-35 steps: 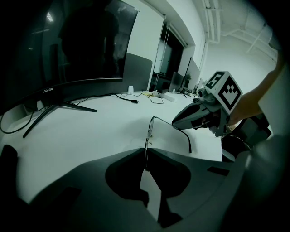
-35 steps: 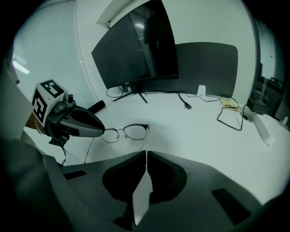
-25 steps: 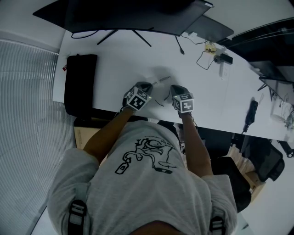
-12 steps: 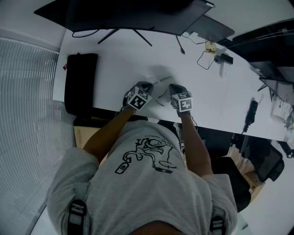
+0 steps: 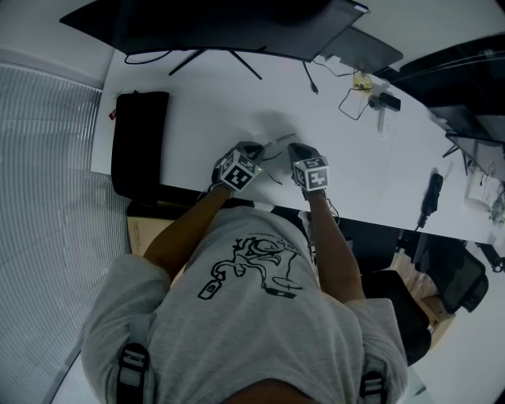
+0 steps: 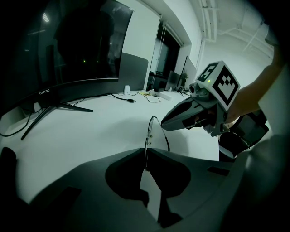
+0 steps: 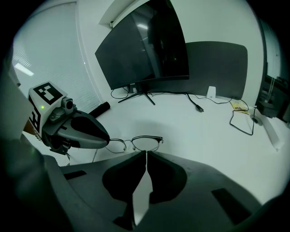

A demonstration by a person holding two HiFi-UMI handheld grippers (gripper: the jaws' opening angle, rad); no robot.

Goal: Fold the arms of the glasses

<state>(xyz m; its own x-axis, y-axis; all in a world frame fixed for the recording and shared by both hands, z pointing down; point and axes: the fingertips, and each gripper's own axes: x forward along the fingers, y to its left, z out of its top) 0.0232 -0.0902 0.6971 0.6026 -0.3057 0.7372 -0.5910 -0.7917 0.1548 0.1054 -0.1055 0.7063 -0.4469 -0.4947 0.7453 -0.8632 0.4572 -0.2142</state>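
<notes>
Thin wire-rimmed glasses (image 5: 272, 151) (image 7: 136, 143) are held just above the white desk (image 5: 205, 118), near its front edge. My left gripper (image 5: 251, 151) (image 6: 145, 156) is shut on the frame's left end, and the rim (image 6: 149, 131) shows edge-on past its jaws. My right gripper (image 5: 298, 151) (image 7: 146, 154) is shut, its tips on the thin arm (image 6: 166, 140) that runs back from the right hinge. Each gripper appears in the other's view: the right gripper (image 6: 165, 124) beside the arm, the left gripper (image 7: 107, 141) at the left lens.
A large dark monitor (image 5: 229, 24) on a stand spans the back of the desk. A black pouch (image 5: 138, 142) lies at the left edge. Cables and small gadgets (image 5: 363, 99) sit at the back right. The desk's front edge runs just under both grippers.
My right gripper has shifted slightly toward the left one, bringing the glasses' arm with it. The left gripper has stayed put.
</notes>
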